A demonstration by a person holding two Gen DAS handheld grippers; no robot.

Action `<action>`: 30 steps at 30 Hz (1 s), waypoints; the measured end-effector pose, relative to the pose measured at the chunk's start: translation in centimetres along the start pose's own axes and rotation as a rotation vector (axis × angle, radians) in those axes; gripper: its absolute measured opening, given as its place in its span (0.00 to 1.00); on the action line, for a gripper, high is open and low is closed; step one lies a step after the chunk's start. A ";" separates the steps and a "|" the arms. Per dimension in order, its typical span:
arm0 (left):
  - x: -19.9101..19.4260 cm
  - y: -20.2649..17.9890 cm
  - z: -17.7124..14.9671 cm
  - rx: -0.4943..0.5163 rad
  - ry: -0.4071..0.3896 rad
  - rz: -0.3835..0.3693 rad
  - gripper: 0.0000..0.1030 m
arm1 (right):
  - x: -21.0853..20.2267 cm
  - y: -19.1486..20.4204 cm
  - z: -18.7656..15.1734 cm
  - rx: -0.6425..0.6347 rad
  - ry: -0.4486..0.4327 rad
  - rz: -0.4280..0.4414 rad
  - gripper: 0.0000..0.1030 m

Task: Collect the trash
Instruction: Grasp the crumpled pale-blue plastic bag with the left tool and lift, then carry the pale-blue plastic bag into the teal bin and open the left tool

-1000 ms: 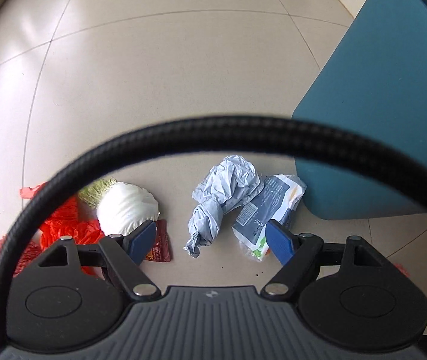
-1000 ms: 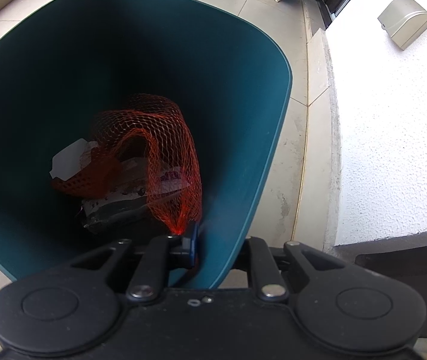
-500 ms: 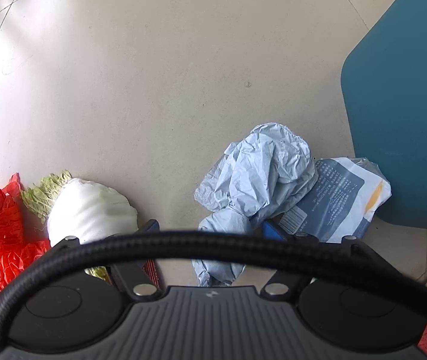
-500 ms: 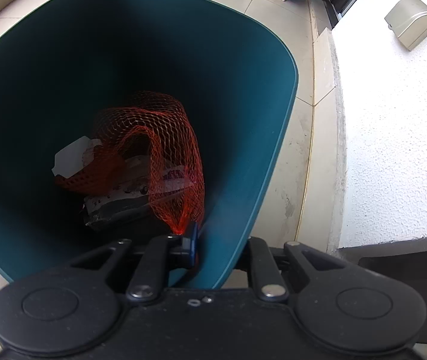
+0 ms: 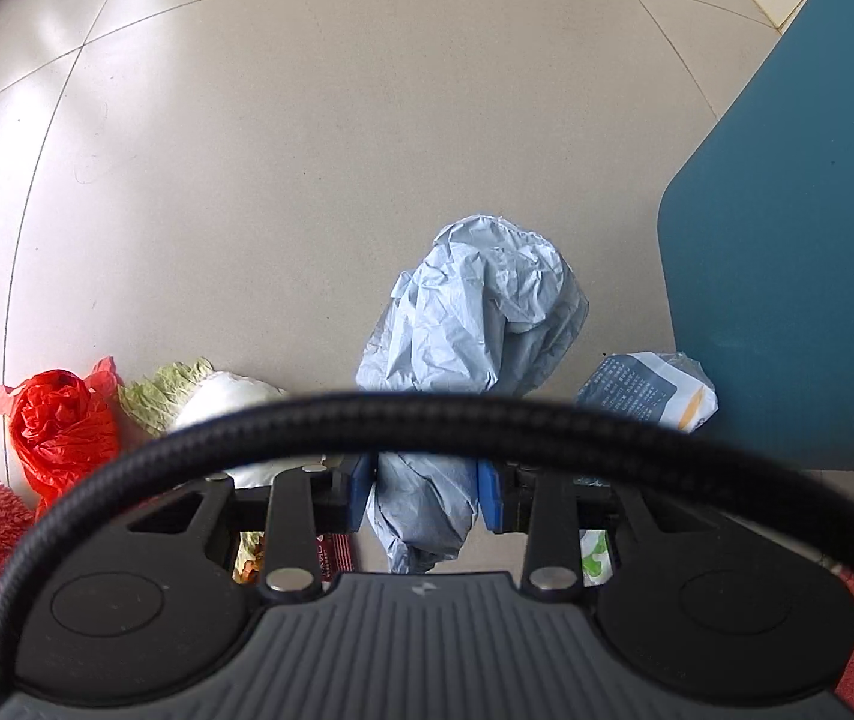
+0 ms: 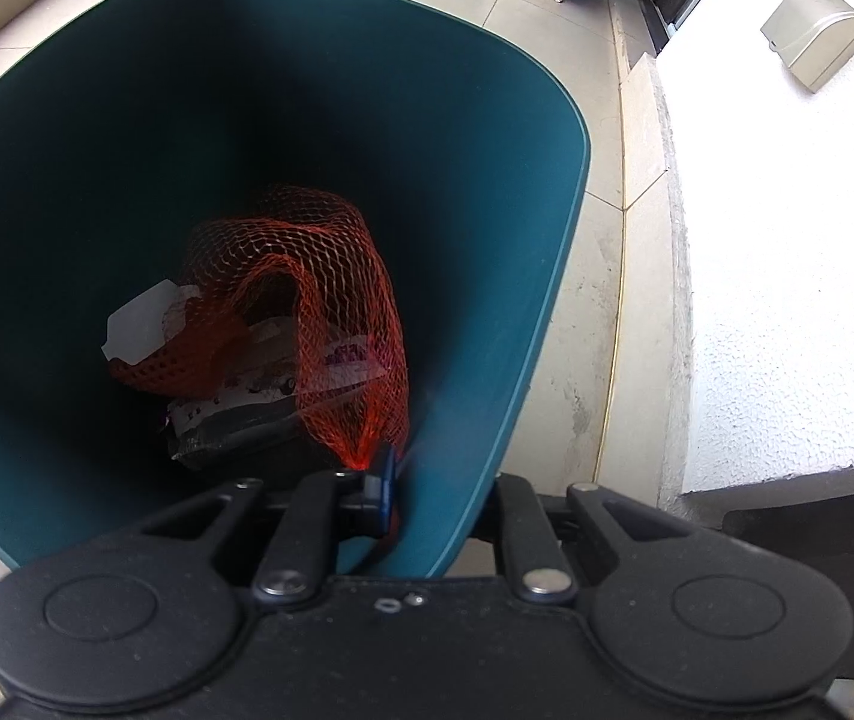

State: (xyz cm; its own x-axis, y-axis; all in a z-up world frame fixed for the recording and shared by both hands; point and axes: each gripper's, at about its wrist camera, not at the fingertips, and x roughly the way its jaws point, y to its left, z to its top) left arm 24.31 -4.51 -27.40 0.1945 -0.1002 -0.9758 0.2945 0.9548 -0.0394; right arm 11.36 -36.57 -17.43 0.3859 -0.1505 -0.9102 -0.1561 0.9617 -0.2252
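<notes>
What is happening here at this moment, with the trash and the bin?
A person is picking trash off the floor with two hand-held tools. The left tool has just been closing around a crumpled grey-blue bag on the tiles, and its pads now press the bag's lower part. The right tool is shut on the teal bin's rim, pinching a red mesh net that hangs inside.

The left tool (image 5: 425, 495) has dropped and closed around the crumpled grey bag (image 5: 475, 324).

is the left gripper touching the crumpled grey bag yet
Touching. The left wrist view shows the left gripper with both blue pads against the crumpled grey bag; its jaws have just been closing.
</notes>
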 end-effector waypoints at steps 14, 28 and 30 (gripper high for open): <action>-12.9 -2.4 0.7 0.037 -0.167 -0.005 0.33 | -0.1 -0.6 0.1 0.009 0.000 0.000 0.13; -24.1 -6.8 1.0 0.101 -0.303 -0.062 0.33 | -0.1 -0.7 -0.2 0.014 -0.007 0.007 0.12; -25.2 -8.1 1.3 0.122 -0.318 -0.083 0.33 | -0.1 -0.8 -0.3 0.015 -0.008 0.008 0.12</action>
State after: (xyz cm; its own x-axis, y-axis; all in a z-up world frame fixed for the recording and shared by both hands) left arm 18.26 -10.05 -2.25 0.4415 -0.2761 -0.8537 0.4269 0.9015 -0.0708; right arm 11.17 -37.41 -17.21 0.3921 -0.1409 -0.9091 -0.1459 0.9662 -0.2126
